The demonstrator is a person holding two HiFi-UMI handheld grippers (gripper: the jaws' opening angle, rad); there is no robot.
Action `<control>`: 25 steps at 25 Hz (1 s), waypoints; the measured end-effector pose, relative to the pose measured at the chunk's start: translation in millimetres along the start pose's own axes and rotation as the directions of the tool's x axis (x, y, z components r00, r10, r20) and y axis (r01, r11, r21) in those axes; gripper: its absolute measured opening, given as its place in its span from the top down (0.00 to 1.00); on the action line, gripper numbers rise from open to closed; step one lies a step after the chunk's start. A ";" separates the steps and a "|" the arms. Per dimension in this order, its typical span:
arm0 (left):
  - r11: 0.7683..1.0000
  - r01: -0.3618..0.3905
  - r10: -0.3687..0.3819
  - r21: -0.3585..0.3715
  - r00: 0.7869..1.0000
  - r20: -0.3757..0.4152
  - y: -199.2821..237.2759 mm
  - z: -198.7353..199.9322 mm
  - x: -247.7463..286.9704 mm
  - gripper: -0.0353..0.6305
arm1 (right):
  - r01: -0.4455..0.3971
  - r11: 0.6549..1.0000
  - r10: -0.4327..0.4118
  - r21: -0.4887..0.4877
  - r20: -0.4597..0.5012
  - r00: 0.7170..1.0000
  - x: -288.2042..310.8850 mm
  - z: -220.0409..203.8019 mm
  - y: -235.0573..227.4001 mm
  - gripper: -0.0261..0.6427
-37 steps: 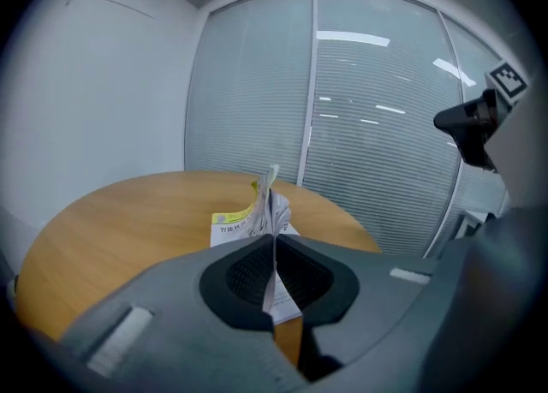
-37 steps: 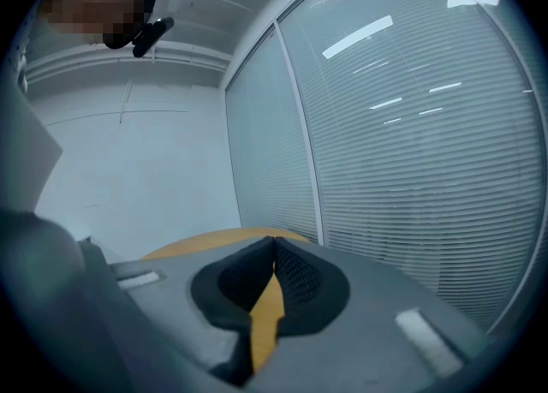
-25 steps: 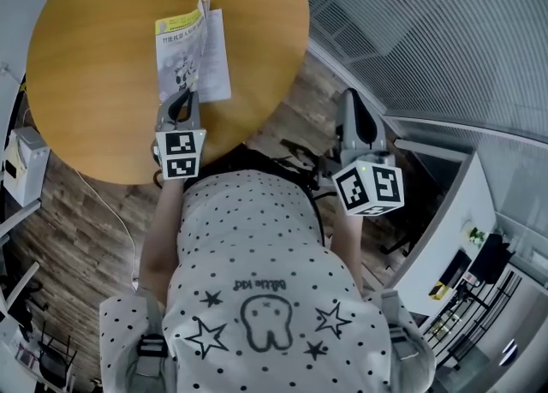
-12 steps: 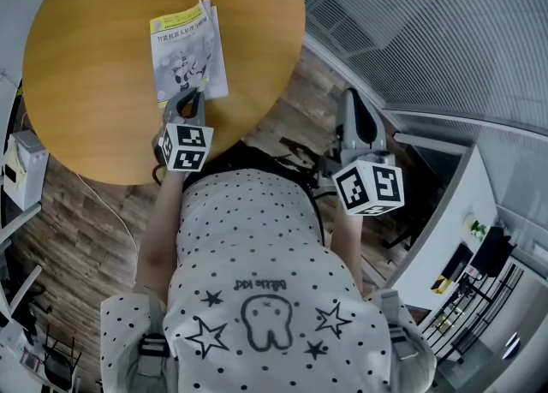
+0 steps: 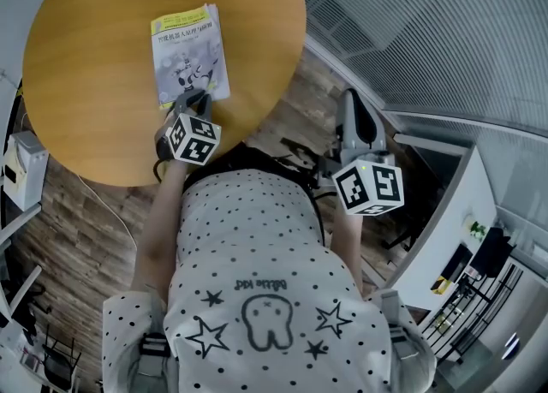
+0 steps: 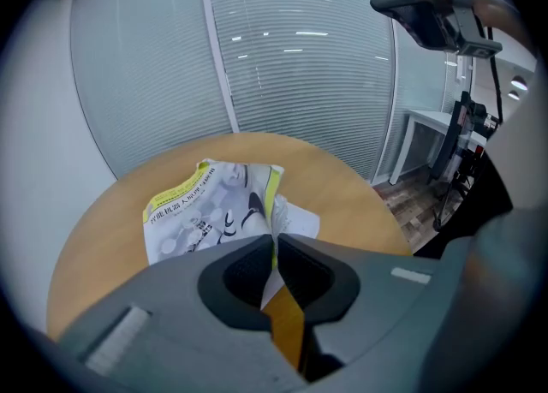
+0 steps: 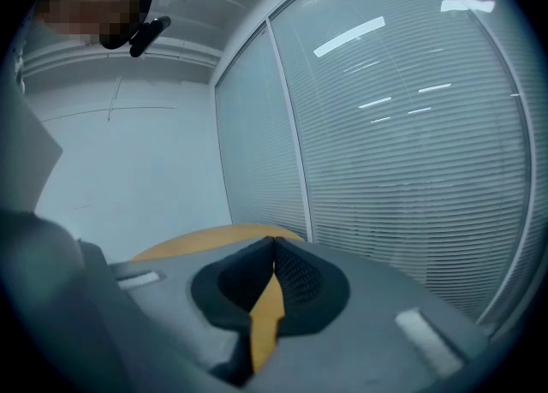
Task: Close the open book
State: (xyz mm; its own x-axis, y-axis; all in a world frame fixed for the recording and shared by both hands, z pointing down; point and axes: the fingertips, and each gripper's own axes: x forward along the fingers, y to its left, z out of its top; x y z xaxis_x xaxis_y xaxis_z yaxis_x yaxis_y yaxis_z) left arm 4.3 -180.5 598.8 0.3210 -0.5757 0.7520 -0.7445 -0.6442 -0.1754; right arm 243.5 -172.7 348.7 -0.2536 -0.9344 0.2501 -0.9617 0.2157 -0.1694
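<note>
A thin book [image 5: 187, 53] with a yellow-and-white cover lies near the front edge of the round wooden table [image 5: 94, 57]. Its cover is almost flat, and a white page [image 6: 300, 220] still shows under the raised right edge. My left gripper [image 5: 199, 96] is at the book's near edge, pointing steeply down. In the left gripper view the cover's yellow-green edge runs into the left gripper [image 6: 274, 237], whose jaws are just opening from it. My right gripper [image 5: 349, 98] hangs off the table over the floor. It is shut with nothing in the right gripper [image 7: 272, 244].
A glass wall with blinds [image 5: 428, 32] runs along the right behind the table. A white box [image 5: 21, 156] sits by the table's left edge on the wooden floor. A white desk [image 5: 445, 237] stands at the lower right.
The book's cover, standing up a second ago, has come down nearly flat. My left gripper sank and rolled, its marker cube tilting to the right. The right gripper stayed put.
</note>
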 end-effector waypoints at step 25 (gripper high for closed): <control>0.996 0.067 -0.069 -0.052 0.997 -0.040 -5.2 -8.9 14.8 0.89 | -0.010 1.000 0.010 -0.004 -0.017 1.000 6.9 -2.6 4.1 0.95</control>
State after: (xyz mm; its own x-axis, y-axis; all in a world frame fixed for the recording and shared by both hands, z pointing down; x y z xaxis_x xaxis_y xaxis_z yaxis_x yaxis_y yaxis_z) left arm 7.7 -181.2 616.5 0.3478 -0.5096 0.7870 -0.7511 -0.6538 -0.0914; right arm 237.5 -177.6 352.3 -0.2650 -0.9273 0.2643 -0.9594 0.2262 -0.1683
